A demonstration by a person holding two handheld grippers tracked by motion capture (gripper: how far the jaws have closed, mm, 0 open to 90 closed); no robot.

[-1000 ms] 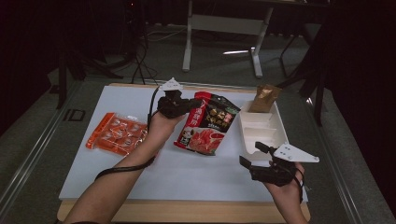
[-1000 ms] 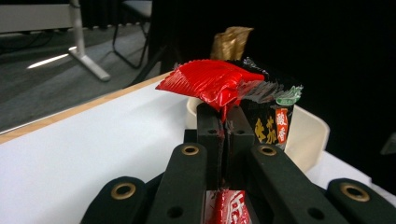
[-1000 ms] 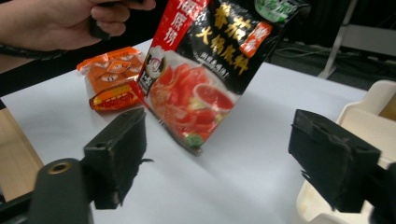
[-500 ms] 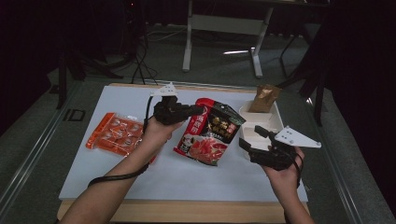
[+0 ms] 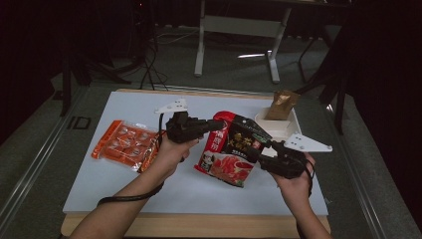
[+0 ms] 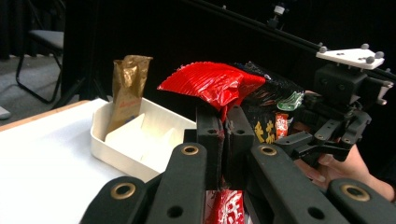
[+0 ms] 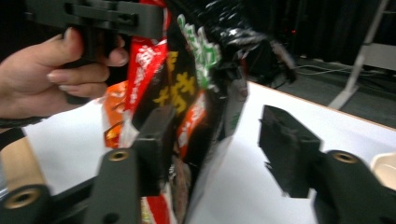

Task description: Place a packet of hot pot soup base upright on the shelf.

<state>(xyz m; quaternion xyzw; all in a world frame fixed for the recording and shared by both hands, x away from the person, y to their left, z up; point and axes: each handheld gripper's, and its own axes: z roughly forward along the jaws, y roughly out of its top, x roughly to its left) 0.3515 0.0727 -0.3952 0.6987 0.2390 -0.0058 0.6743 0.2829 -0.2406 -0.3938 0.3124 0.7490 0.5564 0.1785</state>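
Observation:
A red and black snack pouch hangs tilted above the table, held by its top left corner. My left gripper is shut on that red corner; in the left gripper view the crumpled pouch rises above the closed jaws of my left gripper. My right gripper is open at the pouch's right side. In the right gripper view the pouch has its edge between the spread jaws of my right gripper, close to the left one.
An orange packet lies flat on the white table top at the left. A white divided tray stands at the back right, with a gold-brown packet upright in its far end. Chair and table legs stand beyond the table.
The left gripper has lifted the pouch off the table and tilted it towards the right. The right gripper has come up and leftwards to the pouch's right edge.

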